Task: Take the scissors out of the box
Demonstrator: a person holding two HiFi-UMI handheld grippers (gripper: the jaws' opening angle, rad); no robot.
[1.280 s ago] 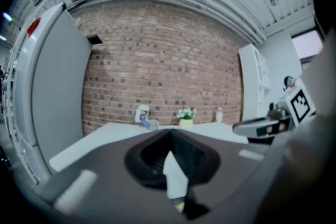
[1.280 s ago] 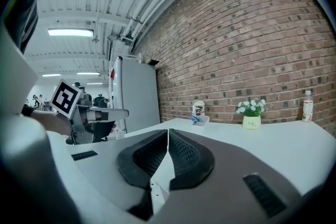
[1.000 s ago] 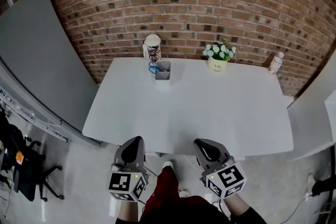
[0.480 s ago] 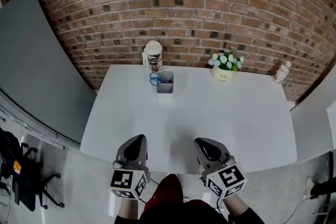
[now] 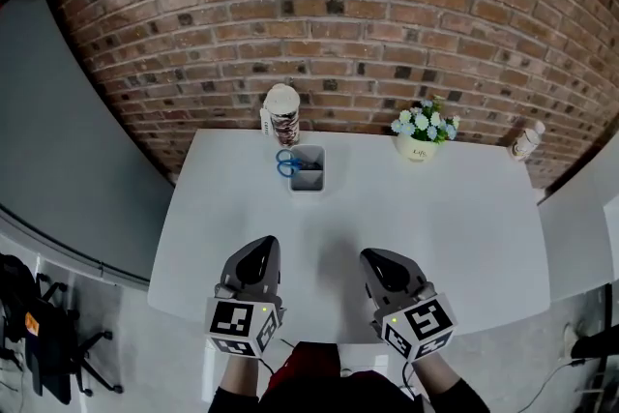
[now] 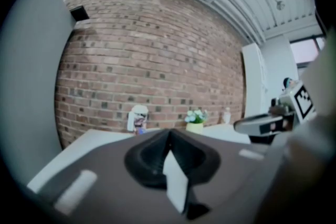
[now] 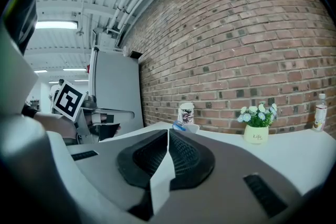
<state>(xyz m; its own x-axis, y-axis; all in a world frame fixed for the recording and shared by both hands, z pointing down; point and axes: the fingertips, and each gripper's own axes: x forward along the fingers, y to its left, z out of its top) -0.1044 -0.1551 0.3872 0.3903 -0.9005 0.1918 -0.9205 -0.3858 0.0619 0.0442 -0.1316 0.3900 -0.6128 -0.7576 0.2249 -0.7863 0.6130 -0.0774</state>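
Note:
Blue-handled scissors (image 5: 285, 162) stand in a small grey box (image 5: 308, 169) near the far edge of the white table (image 5: 435, 218), left of its middle. From the right gripper view the box (image 7: 189, 127) and the blue scissor handles (image 7: 178, 125) show far ahead. My left gripper (image 5: 258, 252) is shut and empty over the table's near edge, well short of the box. To its right, my right gripper (image 5: 379, 258) is shut and empty too. Each gripper view shows its jaws pressed together, left gripper (image 6: 168, 132) and right gripper (image 7: 168, 131).
A patterned cup (image 5: 282, 111) stands just behind the box by the brick wall. A yellow pot of flowers (image 5: 419, 135) sits at the far right of middle, and a small bottle (image 5: 527, 141) at the far right corner. A grey panel (image 5: 58, 140) flanks the table's left.
Both grippers have moved forward from in front of the table to over its near edge. The table and box now lie closer in the head view. The jaws stayed shut.

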